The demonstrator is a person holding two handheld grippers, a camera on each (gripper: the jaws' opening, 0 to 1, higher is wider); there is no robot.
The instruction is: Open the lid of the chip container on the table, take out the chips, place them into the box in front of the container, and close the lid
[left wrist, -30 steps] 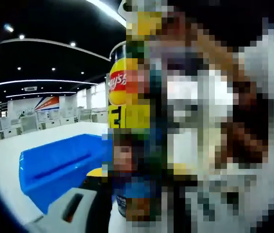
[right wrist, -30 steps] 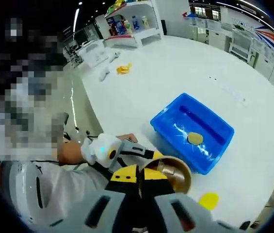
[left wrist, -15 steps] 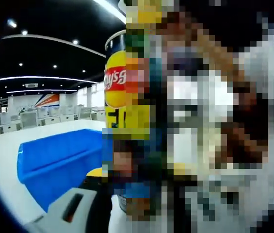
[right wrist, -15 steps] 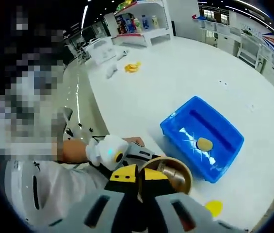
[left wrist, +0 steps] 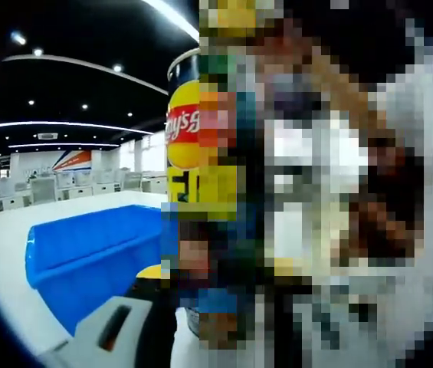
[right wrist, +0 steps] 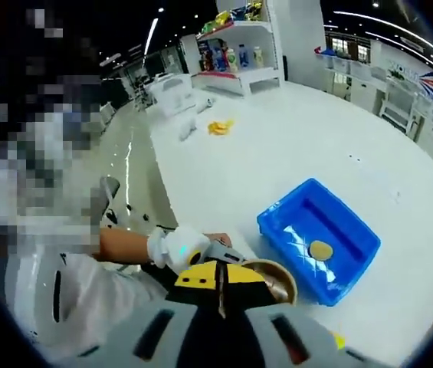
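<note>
In my right gripper view, my right gripper (right wrist: 221, 295) sat at the bottom centre with its jaws pressed together, nothing visible between them. The open chip can (right wrist: 273, 280) stood just right of the tips, and the blue box (right wrist: 354, 264) with one chip (right wrist: 321, 250) lay at centre right on the white table (right wrist: 277, 153). In my left gripper view, the can (left wrist: 184, 130) rose at centre; I could not tell how my left gripper (left wrist: 136, 322) stood

Your right gripper (right wrist: 220, 295) covers the near rim of the chip container (right wrist: 276, 280). In the left gripper view, the container's right side and base are hidden.
</note>
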